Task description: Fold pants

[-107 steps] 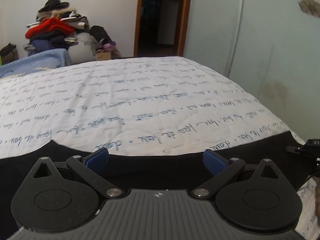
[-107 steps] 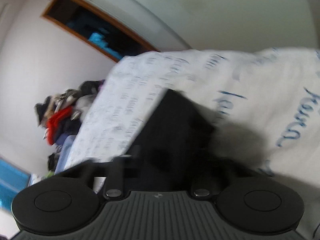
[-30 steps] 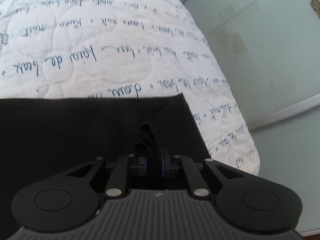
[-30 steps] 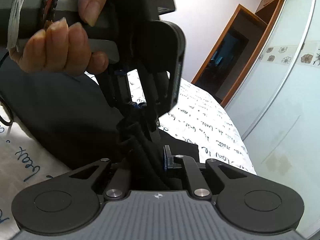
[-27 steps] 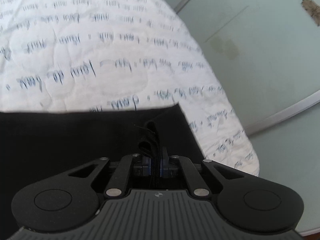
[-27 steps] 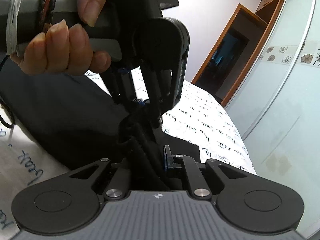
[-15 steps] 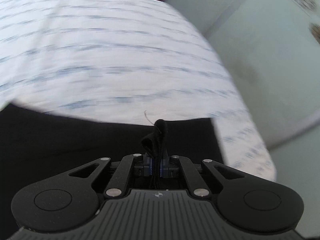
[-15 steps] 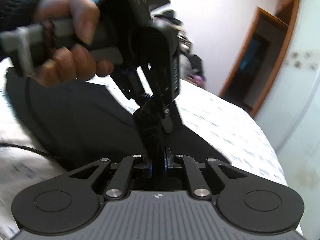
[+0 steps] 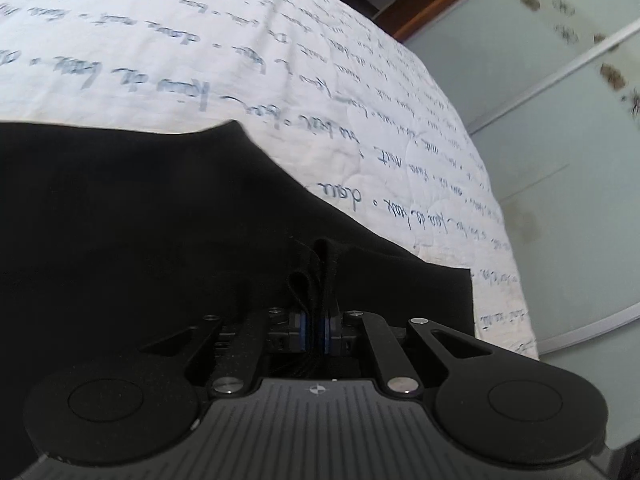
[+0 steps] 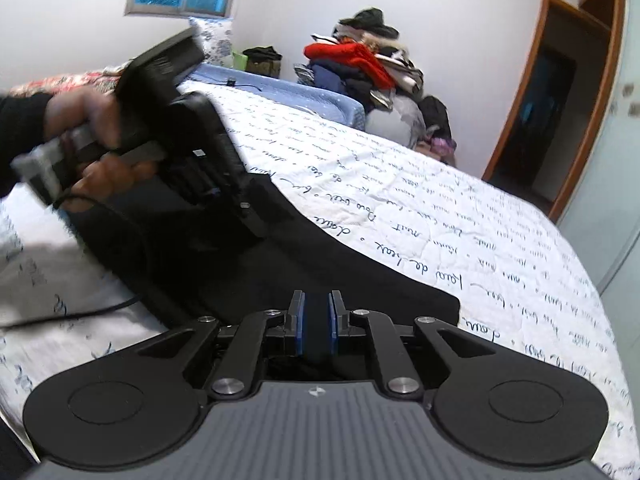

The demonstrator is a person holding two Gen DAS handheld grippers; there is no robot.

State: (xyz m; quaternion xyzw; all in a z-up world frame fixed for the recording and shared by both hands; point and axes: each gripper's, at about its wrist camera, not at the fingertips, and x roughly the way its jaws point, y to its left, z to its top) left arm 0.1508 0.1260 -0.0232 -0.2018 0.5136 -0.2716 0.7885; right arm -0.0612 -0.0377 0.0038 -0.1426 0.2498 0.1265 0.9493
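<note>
Black pants [image 9: 140,220] lie spread on a white quilt [image 9: 200,60] printed with blue handwriting. My left gripper [image 9: 316,322] has a bunched fold of the pants standing between its blue pads, and its jaws are opening slightly. In the right wrist view a hand [image 10: 88,120] holds the left gripper [image 10: 256,220] low over the far left part of the pants [image 10: 320,256]. My right gripper [image 10: 316,320] sits at the near edge of the pants. Its pads are almost together, with dark cloth filling the narrow gap.
The quilt [image 10: 440,220] stretches far and right to the bed's edge. A pile of clothes [image 10: 360,60] stands behind the bed beside blue bedding [image 10: 300,92]. A wooden doorway [image 10: 548,120] and pale sliding doors [image 9: 560,120] are on the right. A black cable [image 10: 100,312] trails at near left.
The left gripper has swung away to the left from the right gripper, taking its fold of pants along. The bunch of cloth no longer stands up above the right pads.
</note>
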